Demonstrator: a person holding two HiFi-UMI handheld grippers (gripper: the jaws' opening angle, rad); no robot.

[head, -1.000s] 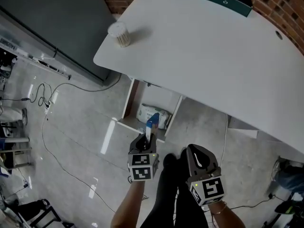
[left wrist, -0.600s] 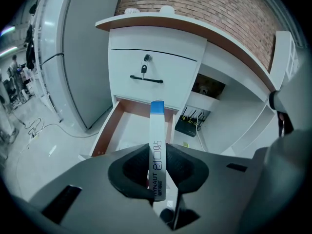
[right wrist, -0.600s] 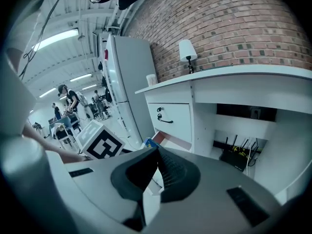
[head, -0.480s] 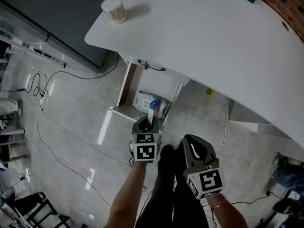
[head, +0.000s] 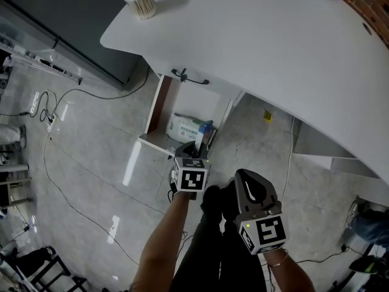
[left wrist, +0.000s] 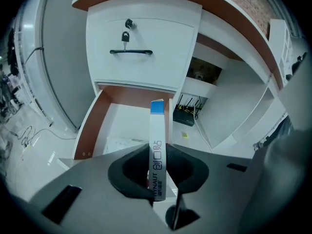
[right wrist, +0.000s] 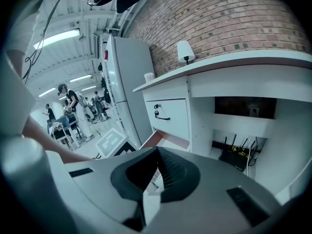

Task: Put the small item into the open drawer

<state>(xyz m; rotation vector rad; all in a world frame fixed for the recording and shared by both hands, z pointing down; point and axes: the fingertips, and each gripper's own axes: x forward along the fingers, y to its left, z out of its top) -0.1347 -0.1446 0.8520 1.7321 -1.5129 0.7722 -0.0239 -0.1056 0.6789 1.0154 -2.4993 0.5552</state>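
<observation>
A thin white box with a blue end (left wrist: pixel 157 145) stands upright between the jaws of my left gripper (left wrist: pixel 157 154), which is shut on it. In the head view that left gripper (head: pixel 193 152) hovers just in front of the open drawer (head: pixel 159 111) under the white desk (head: pixel 273 53). A white packet (head: pixel 185 128) lies inside the drawer. The left gripper view looks down into the drawer (left wrist: pixel 87 130) past the box. My right gripper (head: pixel 252 190) hangs lower right, away from the drawer, with its jaws together and nothing between them (right wrist: pixel 157 152).
Above the open drawer is a closed drawer with a black handle and a key (left wrist: pixel 130 52). A jar of cotton swabs (head: pixel 140 0) stands on the desk's corner. Cables (head: pixel 55 111) trail over the grey floor. The person's dark legs (head: pixel 213 236) are below the grippers.
The left gripper has carried the box forward, from well short of the drawer to its front edge. The right gripper has stayed about where it was.
</observation>
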